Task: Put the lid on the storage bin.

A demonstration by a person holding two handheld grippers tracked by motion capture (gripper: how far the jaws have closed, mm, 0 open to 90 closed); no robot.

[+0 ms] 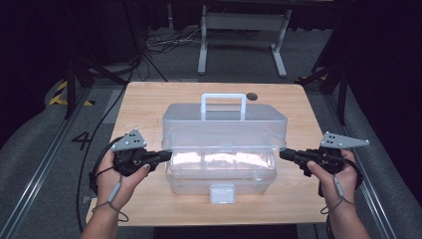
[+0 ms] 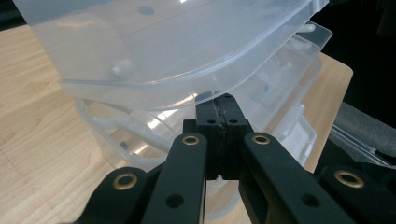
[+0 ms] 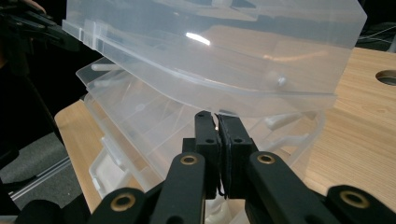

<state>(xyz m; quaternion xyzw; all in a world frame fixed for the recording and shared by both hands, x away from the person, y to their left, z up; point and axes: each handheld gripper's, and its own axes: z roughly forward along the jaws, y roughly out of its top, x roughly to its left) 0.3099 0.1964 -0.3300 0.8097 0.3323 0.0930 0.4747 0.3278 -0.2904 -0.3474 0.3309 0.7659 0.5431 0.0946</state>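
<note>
A clear plastic toolbox (image 1: 221, 177) stands in the middle of the wooden table (image 1: 144, 104). Its lid (image 1: 224, 127), with a white handle (image 1: 223, 102), is tilted up off the base. My left gripper (image 1: 166, 155) is at the box's left side, jaws shut, tips right under the lid's rim (image 2: 154, 91). In the left gripper view the left gripper (image 2: 222, 100) has nothing between its jaws. My right gripper (image 1: 283, 154) mirrors it at the right side. In the right gripper view the right gripper (image 3: 217, 115) is shut, tips against the lid's lower edge (image 3: 261, 95).
A white latch (image 1: 222, 193) hangs at the front of the base. A round hole (image 1: 252, 95) sits in the table behind the box. Beyond the table stand a white frame's legs (image 1: 204, 45) and floor cables (image 1: 164, 42). Rails run along both sides.
</note>
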